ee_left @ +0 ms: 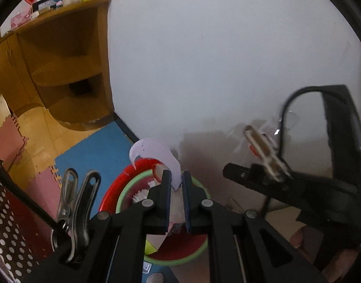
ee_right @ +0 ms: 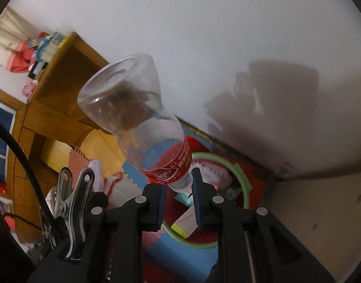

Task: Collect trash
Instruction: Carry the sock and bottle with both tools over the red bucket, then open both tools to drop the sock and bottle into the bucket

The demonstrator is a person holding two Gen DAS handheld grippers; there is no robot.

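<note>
Right wrist view, jaws pinching bottle (ee_right: 142, 120), green-rimmed basin (ee_right: 241, 172) holding cartons, perhaps paper

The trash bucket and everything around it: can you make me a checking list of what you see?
Surface: blue, pink and red foam floor mats.
Job's things: red bucket with green rim holding scraps; pale paper scrap; clear plastic bottle with red label.
Clutter: boxes and bright items on the wooden shelf unit; pink slippers.
Grippers: left gripper shut on the paper scrap; right gripper shut on the bottle's neck, both above the bucket.
Cables: black cable beside the metal clip.
Surroundings: white wall.
</note>
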